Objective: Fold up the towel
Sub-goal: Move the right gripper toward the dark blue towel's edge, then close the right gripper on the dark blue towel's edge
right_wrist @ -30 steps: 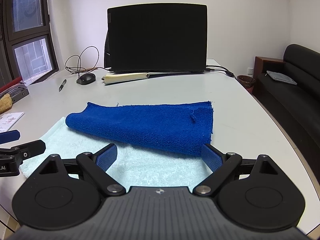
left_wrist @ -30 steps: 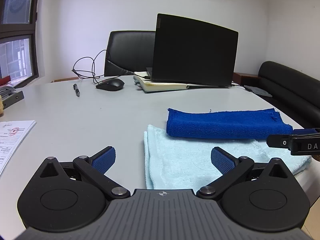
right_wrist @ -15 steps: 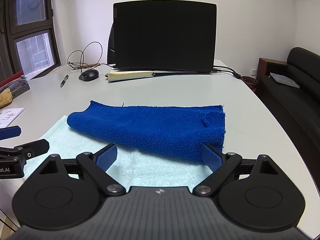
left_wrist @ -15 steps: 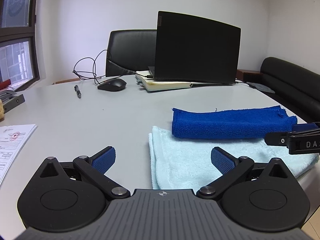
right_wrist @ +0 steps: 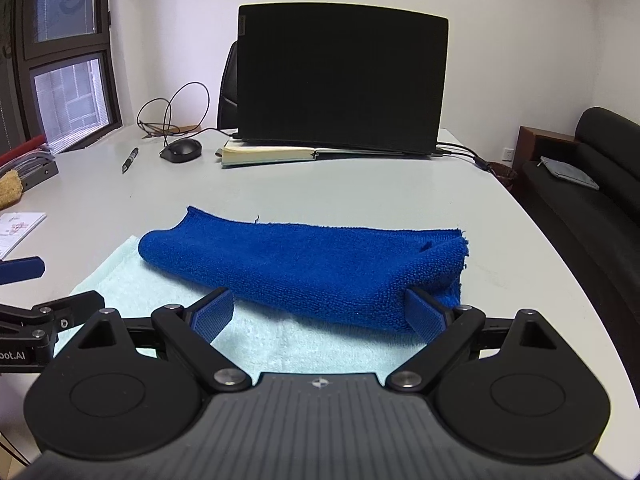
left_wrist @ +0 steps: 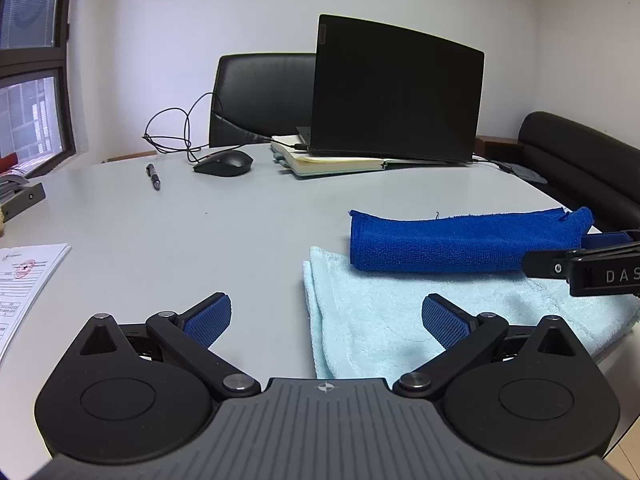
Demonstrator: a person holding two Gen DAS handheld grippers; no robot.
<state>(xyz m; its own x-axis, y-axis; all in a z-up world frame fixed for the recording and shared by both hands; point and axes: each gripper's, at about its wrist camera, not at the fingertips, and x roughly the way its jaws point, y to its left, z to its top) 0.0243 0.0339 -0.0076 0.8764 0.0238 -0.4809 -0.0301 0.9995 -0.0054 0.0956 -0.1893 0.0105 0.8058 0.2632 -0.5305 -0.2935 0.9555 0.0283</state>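
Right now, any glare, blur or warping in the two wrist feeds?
Left wrist view: strong fisheye bowing at the window frame, black vignette corners, sharp blue towel. Right wrist view: same barrel warp, soft sheen on the table, laptop lid crushed to black; no motion blur in either.

A small towel (right_wrist: 304, 268) lies on top of a bigger towel (left_wrist: 400, 320) on the worktop (left_wrist: 220, 232). Behind them a laptop (right_wrist: 340, 80) sits on a book (right_wrist: 268, 155). A mouse (right_wrist: 181, 151) and pen (right_wrist: 130, 159) lie to its left.
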